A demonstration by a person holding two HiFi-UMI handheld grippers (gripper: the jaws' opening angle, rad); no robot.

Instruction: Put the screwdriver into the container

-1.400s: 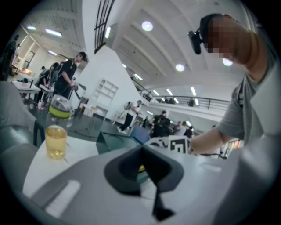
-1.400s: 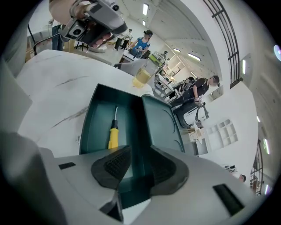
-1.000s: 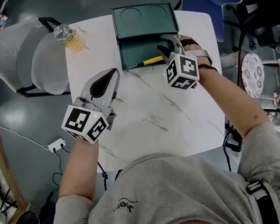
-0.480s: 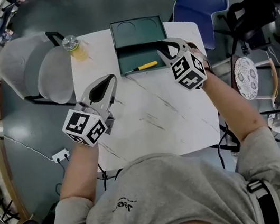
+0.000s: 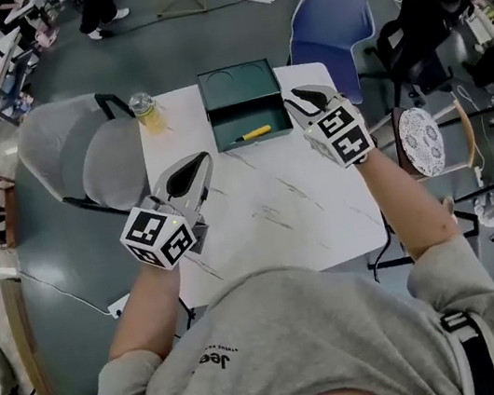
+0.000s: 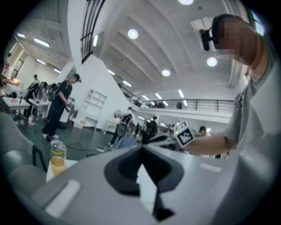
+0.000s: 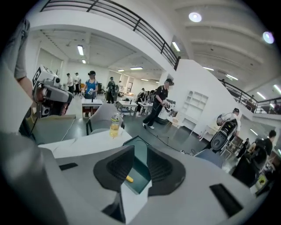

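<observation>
The screwdriver [image 5: 253,132], yellow-handled, lies loose in the near compartment of the green container [image 5: 219,93] at the table's far edge. Its handle [image 7: 129,179] shows through the gap between my right jaws. My right gripper [image 5: 299,97] hovers just right of the container, lifted clear of the screwdriver. Its jaws [image 7: 140,150] are closing with nothing between them. My left gripper [image 5: 192,165] hangs over the table's left part, well short of the container. Its fingertips meet in the left gripper view [image 6: 141,148] and hold nothing.
A bottle of yellow drink [image 5: 147,112] stands at the far left corner of the white marble table [image 5: 297,211]. A grey chair [image 5: 79,155] is at the left, a blue chair [image 5: 323,27] behind the table. Several people stand in the hall beyond.
The right gripper has let go of the screwdriver, which stays in the container, and has drawn back up and to the right. The left gripper has barely moved.
</observation>
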